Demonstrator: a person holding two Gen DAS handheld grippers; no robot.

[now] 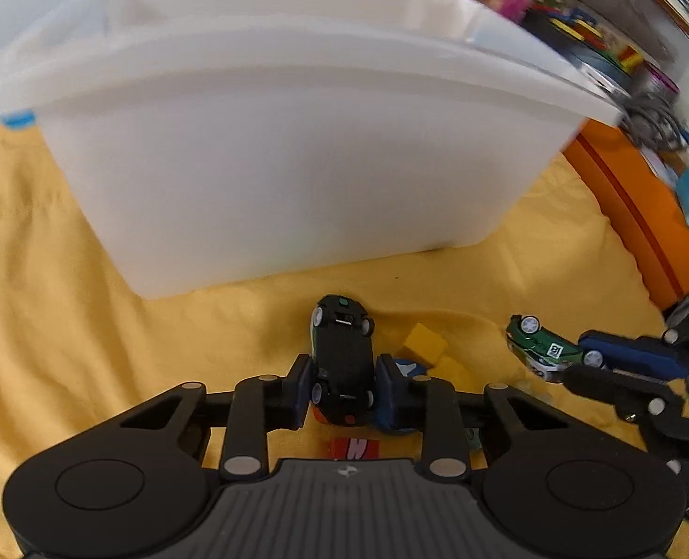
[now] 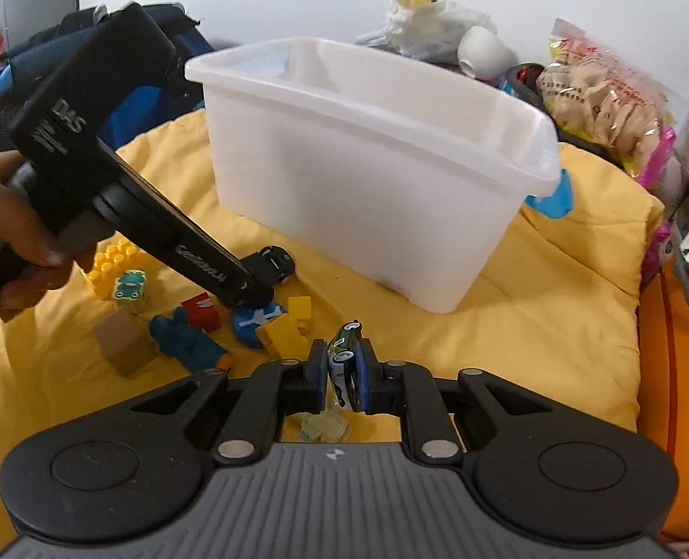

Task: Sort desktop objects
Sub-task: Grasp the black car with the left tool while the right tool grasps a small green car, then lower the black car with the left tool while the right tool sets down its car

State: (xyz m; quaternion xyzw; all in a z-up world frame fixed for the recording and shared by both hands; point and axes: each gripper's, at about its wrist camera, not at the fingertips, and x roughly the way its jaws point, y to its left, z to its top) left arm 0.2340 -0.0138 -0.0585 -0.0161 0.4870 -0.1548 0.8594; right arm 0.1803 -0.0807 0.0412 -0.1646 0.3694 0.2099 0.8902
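My left gripper (image 1: pixel 343 384) is shut on a black toy car (image 1: pixel 343 358), held upside down with its wheels up, just in front of the white plastic bin (image 1: pixel 298 163). In the right wrist view the left gripper (image 2: pixel 256 291) holds the same black car (image 2: pixel 274 263) above the yellow cloth. My right gripper (image 2: pixel 341 375) is shut on a green and white toy car (image 2: pixel 343 358); the left wrist view shows that car (image 1: pixel 542 349) in the right gripper at the right edge. The bin (image 2: pixel 368 177) stands open behind both.
On the yellow cloth (image 2: pixel 531 326) lie yellow blocks (image 2: pixel 288 326), a red block (image 2: pixel 200 312), a blue figure (image 2: pixel 183 340), a blue disc (image 2: pixel 251 319), a tan cube (image 2: pixel 123 342) and a small teal car block (image 2: pixel 130 286). An orange box (image 1: pixel 638 214) and clutter stand right.
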